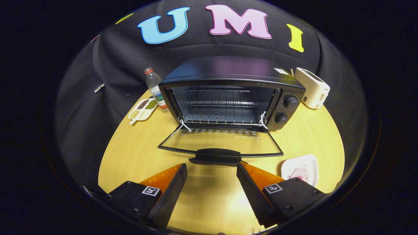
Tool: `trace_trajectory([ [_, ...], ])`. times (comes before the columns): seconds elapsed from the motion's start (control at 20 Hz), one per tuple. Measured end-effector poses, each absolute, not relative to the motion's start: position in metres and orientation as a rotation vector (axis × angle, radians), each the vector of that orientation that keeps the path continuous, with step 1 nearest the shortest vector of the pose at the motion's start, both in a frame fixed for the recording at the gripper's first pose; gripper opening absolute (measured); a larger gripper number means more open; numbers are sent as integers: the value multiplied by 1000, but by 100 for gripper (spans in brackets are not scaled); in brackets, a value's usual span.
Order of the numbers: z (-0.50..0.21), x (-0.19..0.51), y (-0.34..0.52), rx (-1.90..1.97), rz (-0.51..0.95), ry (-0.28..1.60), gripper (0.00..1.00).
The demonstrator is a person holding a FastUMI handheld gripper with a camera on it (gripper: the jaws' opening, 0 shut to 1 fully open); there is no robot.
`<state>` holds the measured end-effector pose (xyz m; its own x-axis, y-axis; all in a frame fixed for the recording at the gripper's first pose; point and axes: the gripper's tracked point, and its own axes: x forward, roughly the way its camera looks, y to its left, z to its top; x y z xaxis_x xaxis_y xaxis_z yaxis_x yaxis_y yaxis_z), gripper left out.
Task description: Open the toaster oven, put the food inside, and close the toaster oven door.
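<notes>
Black metal is making up the toaster oven (228, 94), which is standing toward the back of the pale wooden surface (209, 195) with its cavity facing the gripper view; its glass door (220, 140) is lying fully dropped open, flat over the wood, with the dark door handle (218, 155) at its near edge; a wire rack (222, 103) is showing inside the cavity, and two round knobs (286, 109) are sitting one above the other on the oven's right panel; short white strings (184, 125) are hanging at both hinge corners of the door.

Nearer the camera, the hand-held gripper (212, 171) is hovering just short of the door handle with its fingers (173, 191) spread wide apart, released and grasping nothing; the handle is lying just ahead of the gap between the fingertips, apart from them as far as can be told.

To the right of the fingers, a small white plate (305, 163) is resting on the surface, carrying a pinkish piece of food (301, 174); this is lying well outside the oven, beside the open door's right corner.

Left of the oven, a clear plastic bottle (156, 89) with a red cap is standing upright, and just beside it a white divided dish (143, 110) is holding small heaps of grains or beans; right of the oven, a cream toaster (313, 87) is sitting near the surface's far edge.
</notes>
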<state>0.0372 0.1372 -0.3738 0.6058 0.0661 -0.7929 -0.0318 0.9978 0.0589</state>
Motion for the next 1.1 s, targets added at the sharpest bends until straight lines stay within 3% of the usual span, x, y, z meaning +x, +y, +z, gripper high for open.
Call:
trace_trajectory([
  [0.55,-364,-27,92,90,25,932,99],
  [0.85,-340,-48,-23,94,-51,904,99],
  [1.0,-339,-46,-98,95,-110,928,86],
  [1.1,-350,-43,-134,81,-122,970,85],
])
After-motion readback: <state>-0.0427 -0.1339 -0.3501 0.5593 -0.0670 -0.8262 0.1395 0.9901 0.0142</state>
